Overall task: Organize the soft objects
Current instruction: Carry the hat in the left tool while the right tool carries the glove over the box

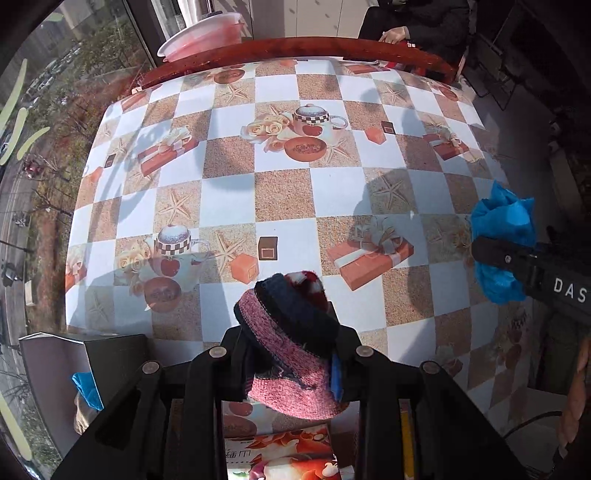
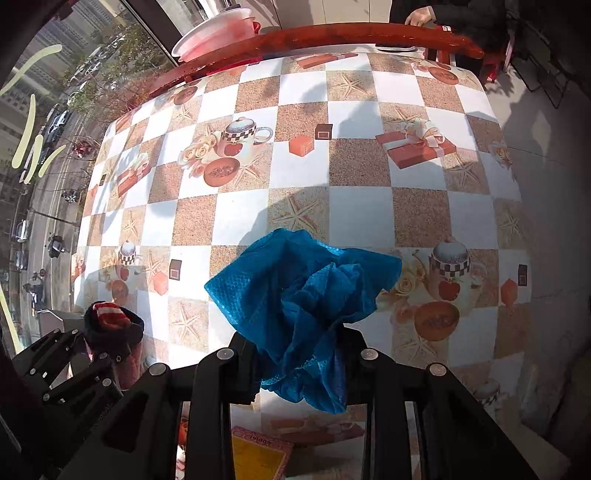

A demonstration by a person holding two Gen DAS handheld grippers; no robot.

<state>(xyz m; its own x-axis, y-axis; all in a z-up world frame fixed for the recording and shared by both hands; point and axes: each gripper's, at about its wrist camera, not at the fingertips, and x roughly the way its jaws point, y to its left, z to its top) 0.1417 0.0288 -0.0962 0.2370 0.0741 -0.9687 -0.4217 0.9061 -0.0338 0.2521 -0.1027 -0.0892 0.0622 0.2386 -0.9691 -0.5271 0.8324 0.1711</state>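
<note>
My left gripper (image 1: 290,354) is shut on a rolled pink and navy knitted sock bundle (image 1: 291,332) with a red-and-white tip, held above the near part of the table. My right gripper (image 2: 295,354) is shut on a crumpled blue cloth (image 2: 306,306), held above the table. The right gripper and blue cloth (image 1: 504,240) show at the right edge of the left wrist view. The left gripper and its sock bundle (image 2: 110,325) show at the lower left of the right wrist view.
The table wears a checkered cloth (image 1: 280,192) printed with teapots and gift boxes. A grey box (image 1: 74,373) holding blue fabric stands at the near left. Printed cartons (image 1: 288,454) lie below the grippers. A pink basin (image 1: 207,35) and a seated person (image 1: 417,26) are beyond the far edge.
</note>
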